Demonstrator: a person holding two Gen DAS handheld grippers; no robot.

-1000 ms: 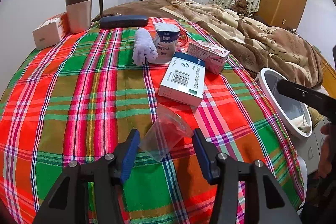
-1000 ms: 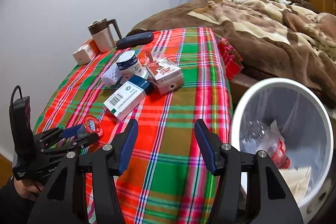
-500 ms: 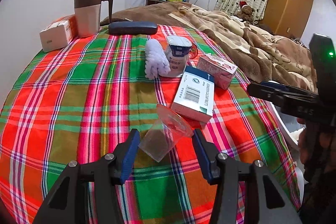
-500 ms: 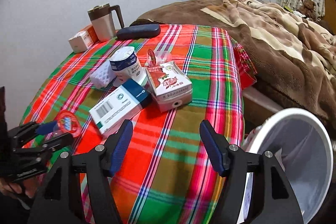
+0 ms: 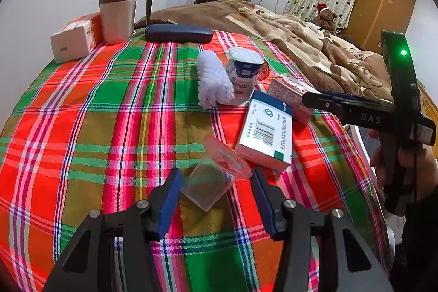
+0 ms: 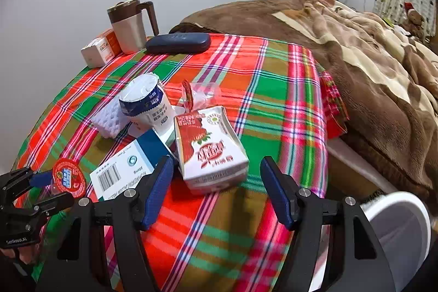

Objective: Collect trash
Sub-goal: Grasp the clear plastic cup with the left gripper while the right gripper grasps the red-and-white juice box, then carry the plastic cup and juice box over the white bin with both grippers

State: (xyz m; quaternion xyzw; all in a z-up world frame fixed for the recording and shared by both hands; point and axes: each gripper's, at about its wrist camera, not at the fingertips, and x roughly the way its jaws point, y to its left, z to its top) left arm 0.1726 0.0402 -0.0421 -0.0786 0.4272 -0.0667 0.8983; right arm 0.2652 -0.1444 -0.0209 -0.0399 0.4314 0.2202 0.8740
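The left claw [image 5: 216, 199] stands apart, its blue pads either side of a clear plastic cup [image 5: 213, 177] lying on its side on the plaid bench [image 5: 82, 127], peeled red foil lid at its mouth; contact with the pads cannot be told. At the cup's 2 o'clock lies a white-and-blue box [image 5: 267, 133]. The right claw [image 6: 216, 190] is also apart, around a red-and-white carton [image 6: 209, 149] lying flat. A white bin [image 6: 399, 231] sits at the carton's 4 o'clock, beside the bench.
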